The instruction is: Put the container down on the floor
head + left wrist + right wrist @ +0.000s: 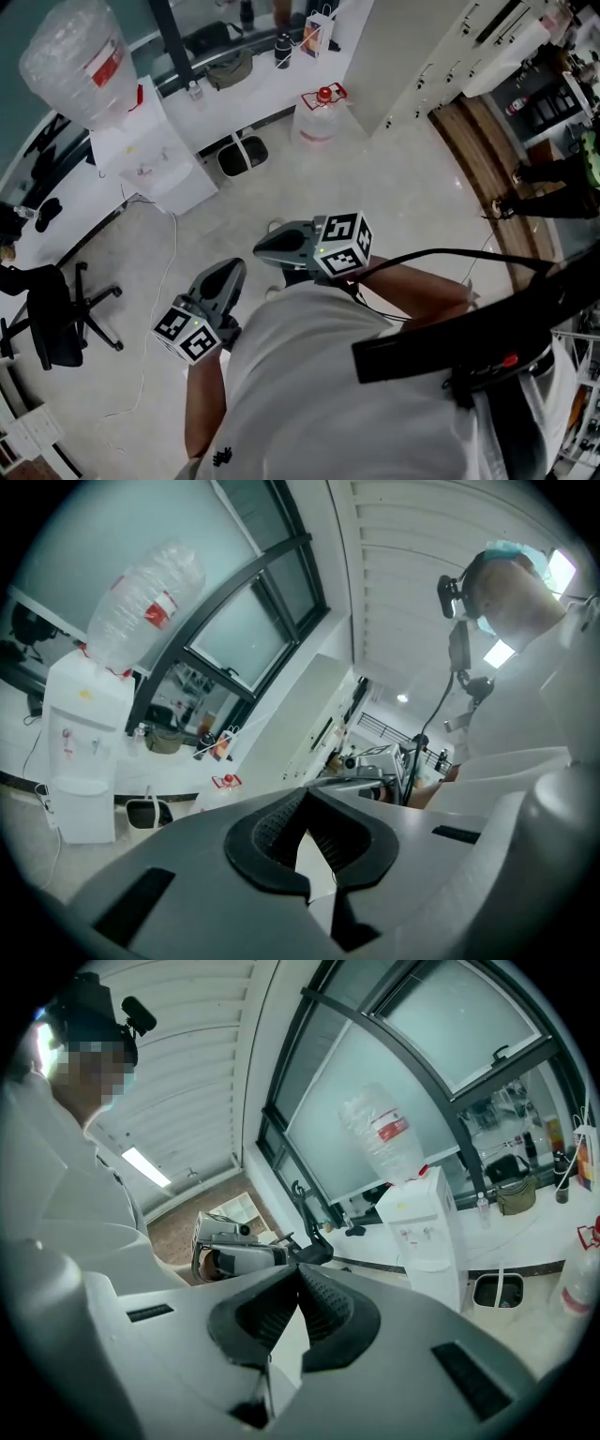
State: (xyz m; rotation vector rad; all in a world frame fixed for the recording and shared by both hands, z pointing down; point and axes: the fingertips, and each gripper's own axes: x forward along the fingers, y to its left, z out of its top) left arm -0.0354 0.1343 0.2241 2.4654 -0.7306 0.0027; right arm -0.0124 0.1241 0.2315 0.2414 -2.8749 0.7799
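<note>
Office, water cooler (155,159) w/ bottle (70,56), swivel chair (52,319), glass partitions (450,1007)

Water dispenser (155,164) beside counter (246,94); bin (242,157) just beside it; black office chair (52,319) well apart.

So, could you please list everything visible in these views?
White water dispenser with an upturned clear bottle: one, white, floor, upper left.
Clear plastic water jug with a red cap: one, clear, upright on the floor by the counter.
Small waste bin: one, dark with pale rim, floor between dispenser and jug.
Swivel office chair: one, black, floor at left.
Soft bag: one, olive, on the white counter.
Dark bottle: one, black, on the counter.
Paper carrier bag: one, white and orange, on the counter.
Left gripper: one, grey, jaws together, empty.
Right gripper: one, grey, jaws together, empty.
</note>
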